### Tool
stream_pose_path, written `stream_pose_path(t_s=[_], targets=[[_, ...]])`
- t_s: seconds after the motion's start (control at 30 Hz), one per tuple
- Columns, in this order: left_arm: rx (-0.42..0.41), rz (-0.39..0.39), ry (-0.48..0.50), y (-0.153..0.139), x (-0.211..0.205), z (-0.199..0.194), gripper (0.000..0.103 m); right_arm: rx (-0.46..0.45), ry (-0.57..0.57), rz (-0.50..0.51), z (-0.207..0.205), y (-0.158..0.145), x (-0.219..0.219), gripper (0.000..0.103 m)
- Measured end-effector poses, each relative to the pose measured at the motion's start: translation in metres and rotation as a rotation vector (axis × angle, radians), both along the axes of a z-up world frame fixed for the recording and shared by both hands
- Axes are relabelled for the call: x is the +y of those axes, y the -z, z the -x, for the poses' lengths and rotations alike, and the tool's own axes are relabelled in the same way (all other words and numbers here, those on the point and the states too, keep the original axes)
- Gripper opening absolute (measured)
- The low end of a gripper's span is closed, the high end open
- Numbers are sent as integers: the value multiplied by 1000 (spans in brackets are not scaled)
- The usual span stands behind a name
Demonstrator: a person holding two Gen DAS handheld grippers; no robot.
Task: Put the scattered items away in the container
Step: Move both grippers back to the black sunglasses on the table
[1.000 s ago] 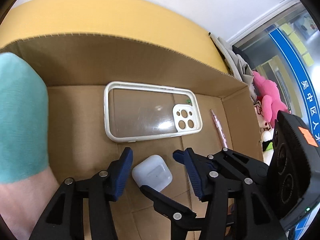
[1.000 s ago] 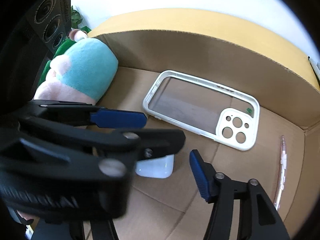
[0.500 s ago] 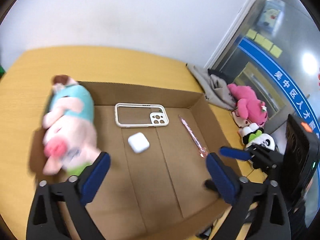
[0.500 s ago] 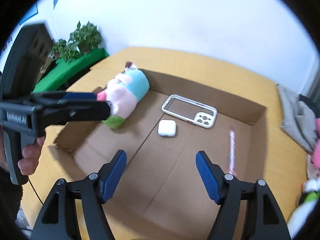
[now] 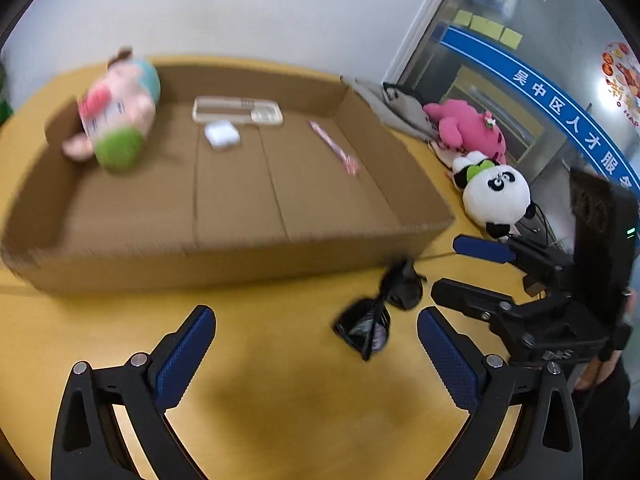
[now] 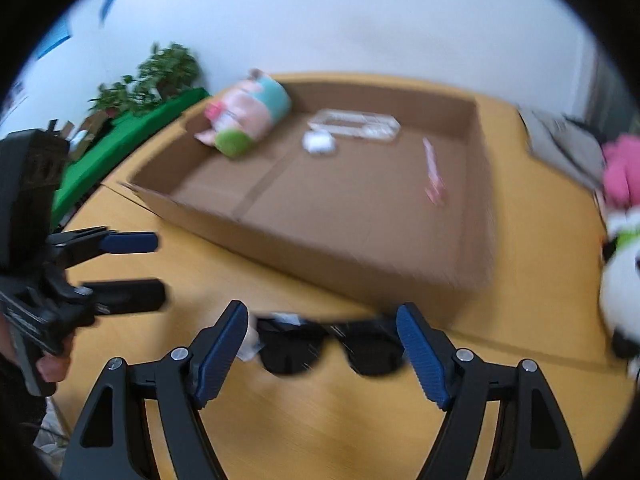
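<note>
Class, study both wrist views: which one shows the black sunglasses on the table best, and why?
The right wrist view: the sunglasses lie front-on between the open jaws of the right gripper, both lenses visible though blurred. The left wrist view shows the sunglasses side-on and foreshortened, beside the cardboard box.

Looking like an office or public service centre: glass partition (image 5: 480, 80) carrying a blue band of Chinese lettering (image 5: 568, 120) and yellow sticky notes (image 5: 488, 26). Sitting before a plain white wall (image 5: 240, 8), a yellow wooden desk (image 5: 280, 380). Standing along a green ledge (image 6: 132, 128), potted plants (image 6: 160, 72).
</note>
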State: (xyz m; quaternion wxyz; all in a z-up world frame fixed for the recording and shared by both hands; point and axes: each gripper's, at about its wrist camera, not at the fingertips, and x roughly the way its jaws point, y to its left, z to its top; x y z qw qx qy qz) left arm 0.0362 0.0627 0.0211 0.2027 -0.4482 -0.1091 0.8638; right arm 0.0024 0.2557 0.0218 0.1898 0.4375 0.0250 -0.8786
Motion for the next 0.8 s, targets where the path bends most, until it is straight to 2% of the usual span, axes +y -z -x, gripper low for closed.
stream_pose_path(t_s=[0.13, 0.27, 0.37, 0.43, 0.47, 0.53, 0.6, 0.73, 0.8], targets=[[-35, -37, 9, 23, 16, 3, 101, -33, 53, 40, 7, 29, 31, 77], [-33, -1, 29, 37, 33, 14, 101, -51, 68, 90, 16, 45, 46, 77], [-35, 26, 94, 45, 47, 25, 97, -65, 50, 153, 24, 49, 44, 77], [-68, 57, 133, 54, 56, 30, 79, -77, 58, 159, 28, 55, 39, 75], [-73, 73, 144, 57, 59, 31, 74, -66, 56, 160, 26, 55, 37, 73], [-54, 121, 162, 56, 64, 27, 61, -67, 51, 158, 21, 53, 32, 61], [-51, 149, 162, 56, 64, 24, 55, -64, 65, 128, 13, 53, 29, 57], [-81, 128, 140, 58, 45, 18, 32, -61, 72, 118, -18, 52, 23, 52], [-90, 106, 138, 59, 35, 11, 30, -81, 65, 142, -34, 51, 19, 51]])
